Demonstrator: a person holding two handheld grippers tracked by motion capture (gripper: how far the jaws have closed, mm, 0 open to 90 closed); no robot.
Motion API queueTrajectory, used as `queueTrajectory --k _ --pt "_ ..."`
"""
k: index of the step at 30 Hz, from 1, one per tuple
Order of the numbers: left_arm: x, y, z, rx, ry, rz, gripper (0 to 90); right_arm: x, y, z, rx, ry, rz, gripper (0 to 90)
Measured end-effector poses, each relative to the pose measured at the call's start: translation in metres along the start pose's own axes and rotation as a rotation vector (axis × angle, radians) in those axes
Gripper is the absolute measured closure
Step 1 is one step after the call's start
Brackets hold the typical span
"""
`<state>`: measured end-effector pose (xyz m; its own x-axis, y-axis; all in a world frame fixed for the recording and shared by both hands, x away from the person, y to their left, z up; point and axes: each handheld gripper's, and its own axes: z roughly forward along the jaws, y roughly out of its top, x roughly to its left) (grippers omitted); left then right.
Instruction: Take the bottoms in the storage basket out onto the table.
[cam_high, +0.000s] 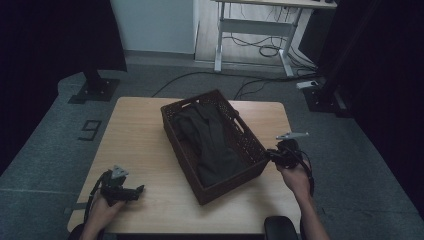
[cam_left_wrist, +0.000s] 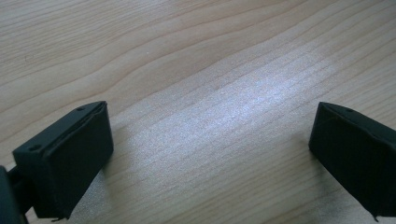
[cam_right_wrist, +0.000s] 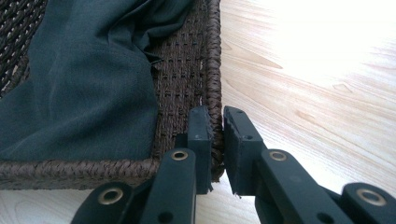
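We see the brown woven basket (cam_high: 218, 150), holding a dark green cloth (cam_high: 210, 142), mid-table. Our right gripper (cam_right_wrist: 217, 140) pinches its near-right rim; our left gripper (cam_left_wrist: 210, 154) gapes empty over the pale wooden table (cam_high: 135, 150). Grey floor (cam_high: 45, 165), cables (cam_high: 265, 50) beyond.

Basket (cam_high: 248, 145) mid-table (cam_high: 135, 135) with cloth (cam_high: 210, 145) inside, right hand-held gripper (cam_high: 272, 154) on its near-right rim, left hand-held gripper (cam_high: 137, 190) near-left.

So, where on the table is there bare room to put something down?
Bare wood lies left of the basket, between it and the left hand-held gripper, and along the table far edge. It is crowded at the basket's right rim, which the right hand-held gripper clamps.
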<state>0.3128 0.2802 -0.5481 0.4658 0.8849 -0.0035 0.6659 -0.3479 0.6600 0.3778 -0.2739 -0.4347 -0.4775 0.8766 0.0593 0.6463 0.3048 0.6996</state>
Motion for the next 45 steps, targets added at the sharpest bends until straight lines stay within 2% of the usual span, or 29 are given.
queueTrajectory --k 21,36,45 --pt "0.0 0.0 0.0 0.0 0.0 0.0 0.0 -0.017 -0.023 -0.022 -0.011 -0.029 0.033 80.3" --pt "0.0 0.0 0.0 0.0 0.0 0.0 0.0 -0.021 -0.045 -0.043 -0.014 -0.053 0.056 80.4" --pt "0.0 0.0 0.0 0.0 0.0 0.0 0.0 -0.029 -0.057 -0.054 -0.019 -0.054 0.078 80.3"
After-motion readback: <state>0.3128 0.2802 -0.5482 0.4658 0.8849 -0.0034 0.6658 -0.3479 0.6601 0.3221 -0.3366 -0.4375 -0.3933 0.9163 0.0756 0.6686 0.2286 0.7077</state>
